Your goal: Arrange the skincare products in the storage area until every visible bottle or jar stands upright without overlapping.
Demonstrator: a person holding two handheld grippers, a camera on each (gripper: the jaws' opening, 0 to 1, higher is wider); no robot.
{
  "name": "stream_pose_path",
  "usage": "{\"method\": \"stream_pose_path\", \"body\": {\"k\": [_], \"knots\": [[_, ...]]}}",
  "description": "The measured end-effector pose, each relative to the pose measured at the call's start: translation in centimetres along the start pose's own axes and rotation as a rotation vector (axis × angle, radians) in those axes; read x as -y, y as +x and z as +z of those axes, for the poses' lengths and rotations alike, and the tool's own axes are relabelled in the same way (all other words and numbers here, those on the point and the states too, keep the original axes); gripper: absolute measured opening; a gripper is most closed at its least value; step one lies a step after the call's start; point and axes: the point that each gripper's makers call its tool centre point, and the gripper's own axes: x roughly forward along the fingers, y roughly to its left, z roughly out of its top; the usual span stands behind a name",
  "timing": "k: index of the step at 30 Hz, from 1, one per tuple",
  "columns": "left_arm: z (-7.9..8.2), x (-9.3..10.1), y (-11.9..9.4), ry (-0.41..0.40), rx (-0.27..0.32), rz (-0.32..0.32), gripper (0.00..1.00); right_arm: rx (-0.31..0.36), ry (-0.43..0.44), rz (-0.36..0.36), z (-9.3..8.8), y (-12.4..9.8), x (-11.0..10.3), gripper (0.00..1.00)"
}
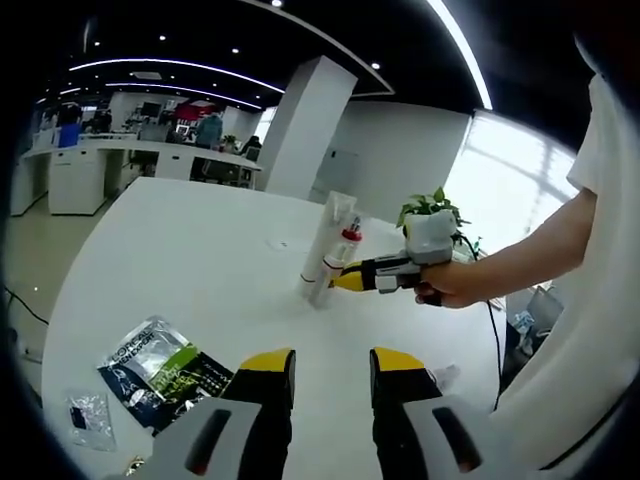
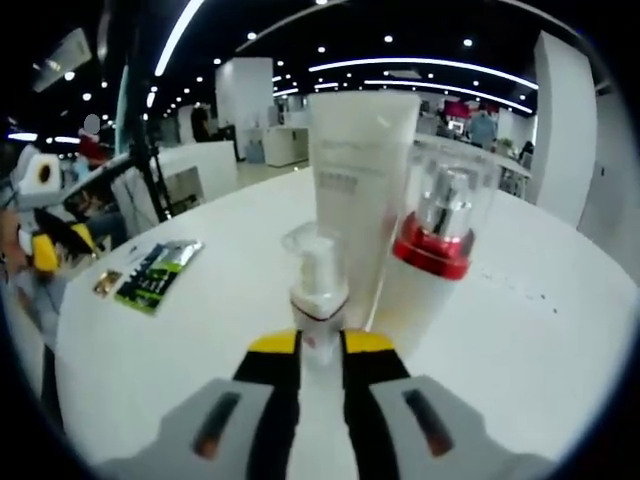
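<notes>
On the white table (image 1: 200,260), three products stand upright, close together. A tall white tube (image 2: 360,170) stands at the back with a white bottle with a red collar and clear cap (image 2: 440,235) beside it. In front is a small clear-capped pump bottle (image 2: 316,285). My right gripper (image 2: 320,345) is shut on the small pump bottle's lower body. In the left gripper view the right gripper (image 1: 345,278), held by a hand, meets the group: tube (image 1: 330,230), red-collared bottle (image 1: 350,238). My left gripper (image 1: 333,368) stands open over bare table, well short of them.
A dark green sachet (image 1: 160,368) and a small clear packet (image 1: 88,414) lie at the table's near left; the sachet (image 2: 155,270) also shows in the right gripper view. A potted plant (image 1: 430,225) stands behind the hand. The left gripper (image 2: 58,245) is at the far left.
</notes>
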Motion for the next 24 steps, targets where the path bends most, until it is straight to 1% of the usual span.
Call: {"method": "stream_pose_path", "body": {"k": [8, 12, 15, 17, 18, 22, 23, 24], "knots": [[0.2, 0.1, 0.0, 0.005, 0.004, 0.002, 0.30, 0.002, 0.018, 0.000, 0.1, 0.0, -0.1, 0.13], [0.1, 0.2, 0.1, 0.008, 0.002, -0.001, 0.30, 0.008, 0.037, -0.001, 0.3, 0.0, -0.2, 0.15], [0.2, 0.5, 0.1, 0.012, 0.002, -0.004, 0.30, -0.001, 0.052, -0.001, -0.1, -0.6, -0.3, 0.17], [0.2, 0.6, 0.0, 0.016, 0.004, -0.004, 0.30, -0.005, 0.058, -0.004, -0.6, -1.3, -0.4, 0.18], [0.2, 0.7, 0.0, 0.017, 0.006, -0.005, 0.30, -0.017, 0.084, 0.000, -1.1, -1.9, -0.7, 0.19], [0.2, 1.4, -0.3, 0.023, 0.010, -0.011, 0.30, -0.021, 0.113, 0.021, -2.1, -4.3, -1.7, 0.24], [0.1, 1.6, -0.3, 0.026, 0.007, -0.014, 0.30, -0.035, 0.149, 0.039, -2.6, -5.2, -2.3, 0.25], [0.0, 1.8, -0.3, 0.028, 0.004, -0.017, 0.30, -0.045, 0.164, 0.045, -3.0, -5.8, -2.7, 0.27]]}}
